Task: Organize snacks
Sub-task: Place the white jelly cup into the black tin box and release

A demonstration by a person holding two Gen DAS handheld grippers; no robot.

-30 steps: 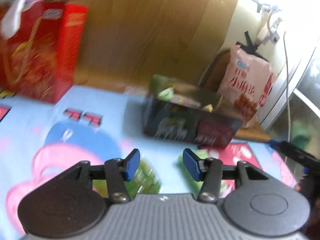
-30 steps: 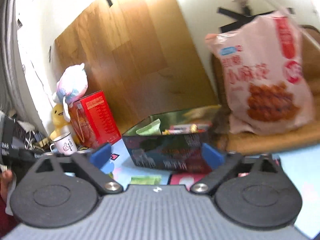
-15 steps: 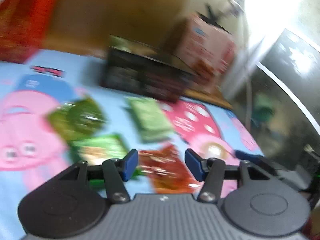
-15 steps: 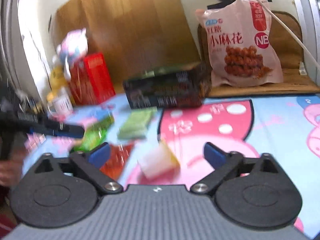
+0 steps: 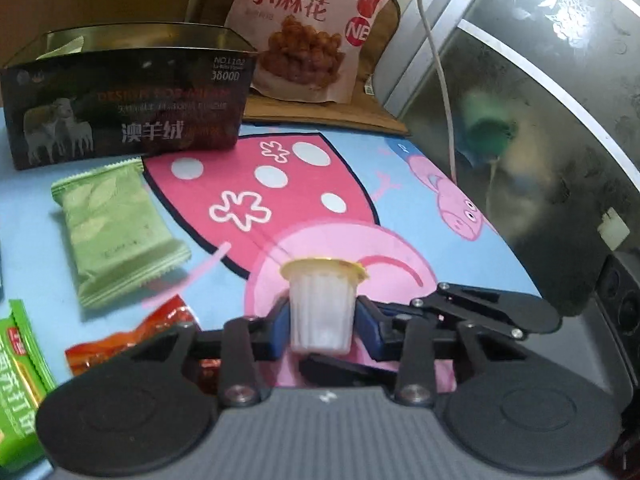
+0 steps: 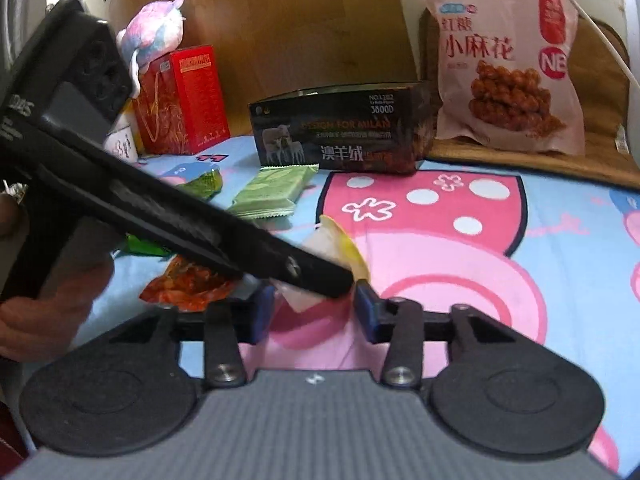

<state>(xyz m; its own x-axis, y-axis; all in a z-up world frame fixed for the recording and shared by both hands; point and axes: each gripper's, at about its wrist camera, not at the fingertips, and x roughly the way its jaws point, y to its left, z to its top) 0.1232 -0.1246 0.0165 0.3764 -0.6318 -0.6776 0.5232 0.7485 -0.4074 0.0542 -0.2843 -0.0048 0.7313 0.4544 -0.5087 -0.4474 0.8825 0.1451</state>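
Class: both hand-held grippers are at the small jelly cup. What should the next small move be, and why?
Probably lift the small translucent jelly cup toward the open dark cardboard box: the left hand-held gripper, closing, already pinches it, and other snacks lie inside that box.

A: What is under everything?
B: A blue cartoon mat (image 6: 560, 208) with a big pink pig.
A: And at the back?
B: A fluffy toy (image 6: 154, 26) sits on a red box (image 6: 182, 100), by a white mug (image 6: 120, 146).

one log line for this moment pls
left tool: closing on jelly cup | right tool: closing beside same cup | dark box: open, behind
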